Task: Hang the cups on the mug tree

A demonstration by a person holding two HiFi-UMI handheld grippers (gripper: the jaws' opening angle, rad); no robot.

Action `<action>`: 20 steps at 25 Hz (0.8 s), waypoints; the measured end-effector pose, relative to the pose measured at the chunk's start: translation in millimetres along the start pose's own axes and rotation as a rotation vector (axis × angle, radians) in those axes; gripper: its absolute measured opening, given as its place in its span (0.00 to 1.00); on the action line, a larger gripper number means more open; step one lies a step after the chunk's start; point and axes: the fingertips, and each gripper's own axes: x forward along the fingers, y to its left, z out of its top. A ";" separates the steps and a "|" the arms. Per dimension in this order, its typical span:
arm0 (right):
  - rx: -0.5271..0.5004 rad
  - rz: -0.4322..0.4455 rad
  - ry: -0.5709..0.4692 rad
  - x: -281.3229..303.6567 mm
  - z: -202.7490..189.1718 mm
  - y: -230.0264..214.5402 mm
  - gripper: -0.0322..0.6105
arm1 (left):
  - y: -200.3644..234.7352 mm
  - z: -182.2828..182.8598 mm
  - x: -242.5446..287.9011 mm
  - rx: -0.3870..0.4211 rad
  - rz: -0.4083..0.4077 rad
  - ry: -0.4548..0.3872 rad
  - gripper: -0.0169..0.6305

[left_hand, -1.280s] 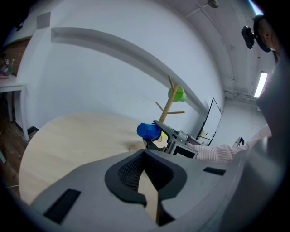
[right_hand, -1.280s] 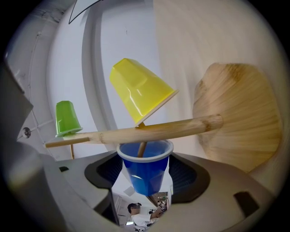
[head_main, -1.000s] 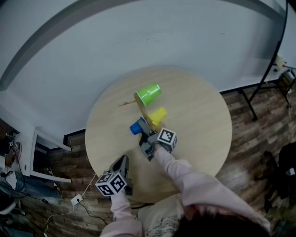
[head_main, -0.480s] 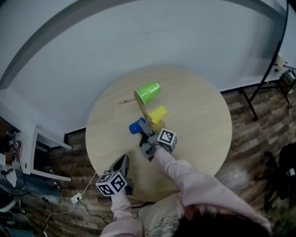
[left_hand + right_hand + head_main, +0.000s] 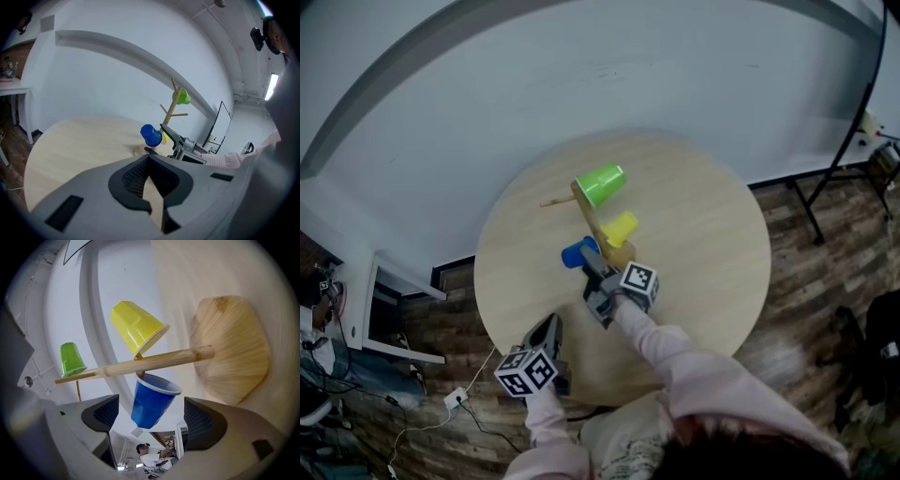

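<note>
Blue cup (image 5: 150, 401), yellow cup (image 5: 136, 329), green cup (image 5: 71, 358) on tree (image 5: 178, 357)

Tool (image 5: 152, 414), jaws just opened, flanks blue cup (image 5: 149, 401) hanging on mug tree (image 5: 178, 357).

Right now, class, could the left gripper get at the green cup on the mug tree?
Probably yes, with a detour. The left gripper sits shut at the table edge; the blue cup hangs on the straight line to the green cup, but bare tabletop left of it leaves room.
</note>
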 end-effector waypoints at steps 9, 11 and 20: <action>-0.001 0.017 0.064 -8.1 -13.5 0.6 0.71 | -2.7 -5.6 -0.7 -0.003 -0.003 0.004 0.03; -0.025 0.040 0.107 -9.8 -19.5 5.0 0.71 | -4.6 -6.4 0.8 -0.002 -0.007 0.006 0.03; -0.169 0.069 0.246 -25.8 -34.9 18.0 0.60 | -18.8 -11.2 9.1 0.011 -0.042 0.023 0.03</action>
